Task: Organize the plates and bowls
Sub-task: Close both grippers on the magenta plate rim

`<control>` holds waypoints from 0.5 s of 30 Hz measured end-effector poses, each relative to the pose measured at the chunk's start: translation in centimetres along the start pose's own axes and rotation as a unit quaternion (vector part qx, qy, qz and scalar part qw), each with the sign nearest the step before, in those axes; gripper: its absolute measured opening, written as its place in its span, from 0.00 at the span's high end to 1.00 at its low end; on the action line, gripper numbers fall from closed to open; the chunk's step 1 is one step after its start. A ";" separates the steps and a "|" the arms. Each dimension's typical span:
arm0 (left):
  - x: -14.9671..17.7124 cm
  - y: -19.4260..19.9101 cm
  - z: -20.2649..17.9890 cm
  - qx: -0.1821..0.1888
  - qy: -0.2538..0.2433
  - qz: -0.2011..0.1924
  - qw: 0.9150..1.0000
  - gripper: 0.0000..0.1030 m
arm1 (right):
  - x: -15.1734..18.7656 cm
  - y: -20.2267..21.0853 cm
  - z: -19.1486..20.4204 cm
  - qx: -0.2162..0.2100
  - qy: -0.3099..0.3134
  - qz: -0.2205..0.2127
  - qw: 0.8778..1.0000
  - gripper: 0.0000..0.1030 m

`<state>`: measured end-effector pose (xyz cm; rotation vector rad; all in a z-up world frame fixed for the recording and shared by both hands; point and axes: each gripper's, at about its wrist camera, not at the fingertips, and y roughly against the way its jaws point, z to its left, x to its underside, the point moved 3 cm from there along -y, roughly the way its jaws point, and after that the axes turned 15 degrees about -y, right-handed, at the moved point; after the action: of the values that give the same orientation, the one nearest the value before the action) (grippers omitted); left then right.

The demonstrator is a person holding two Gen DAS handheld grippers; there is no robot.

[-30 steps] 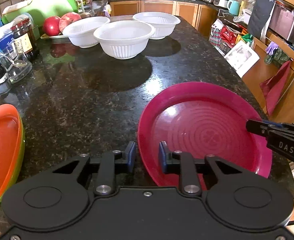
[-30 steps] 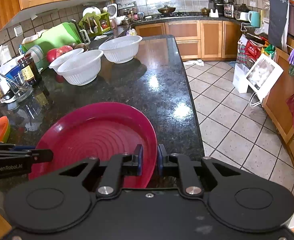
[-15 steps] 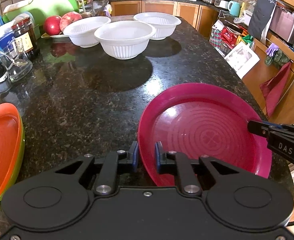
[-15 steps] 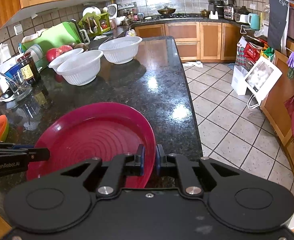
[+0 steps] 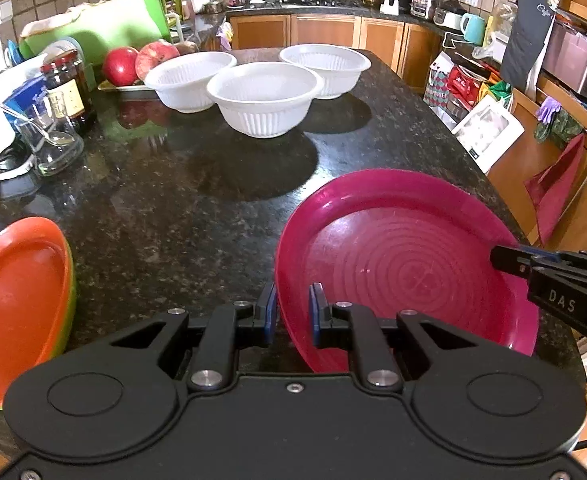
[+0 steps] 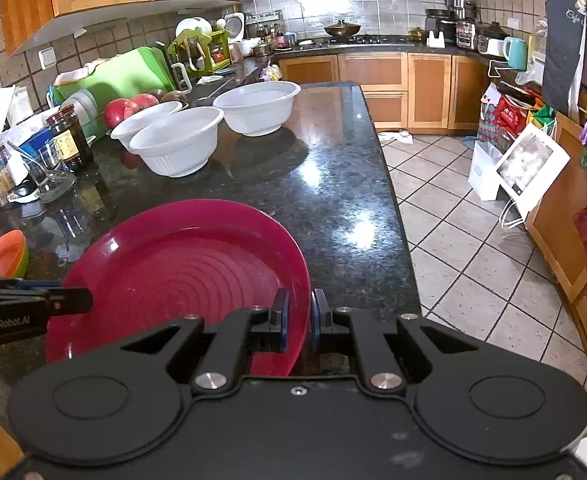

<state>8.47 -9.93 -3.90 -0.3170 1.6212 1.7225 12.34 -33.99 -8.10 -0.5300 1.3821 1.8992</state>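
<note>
A large magenta plate (image 5: 405, 264) lies near the front edge of the dark granite counter (image 5: 165, 208). My left gripper (image 5: 291, 312) is shut on the plate's left rim. My right gripper (image 6: 299, 318) is shut on the opposite rim of the same magenta plate (image 6: 173, 268); it also shows as a black finger at the right in the left wrist view. An orange plate stacked on a green one (image 5: 17, 304) sits at the counter's left front. Three white ribbed bowls (image 5: 263, 96) stand at the far end.
Along the left wall stand a dark jar (image 5: 67, 88), a glass with a spoon (image 5: 49, 144), red fruit (image 5: 121, 66) and a green cutting board (image 5: 105, 36). The counter drops off on the right to a tiled floor (image 6: 473, 240) with bags and wooden cabinets.
The left gripper's jaws have closed onto the plate's left rim. The right gripper's jaws narrowed slightly onto the right rim. Neither hand nor the plate has shifted noticeably.
</note>
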 end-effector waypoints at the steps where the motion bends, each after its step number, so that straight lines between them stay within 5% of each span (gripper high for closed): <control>1: 0.1 0.1 0.1 -0.002 0.000 -0.001 1.000 0.79 | 0.0 0.0 0.2 -0.001 0.001 -0.001 1.000 0.87; 15: 1.8 1.9 4.6 -0.024 0.016 -0.010 1.000 0.79 | 0.6 1.4 5.0 -0.027 0.022 -0.013 0.999 0.87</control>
<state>7.40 -4.89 -2.80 -0.3850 1.5960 1.7527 11.30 -29.30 -5.93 -0.6161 1.3495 1.9185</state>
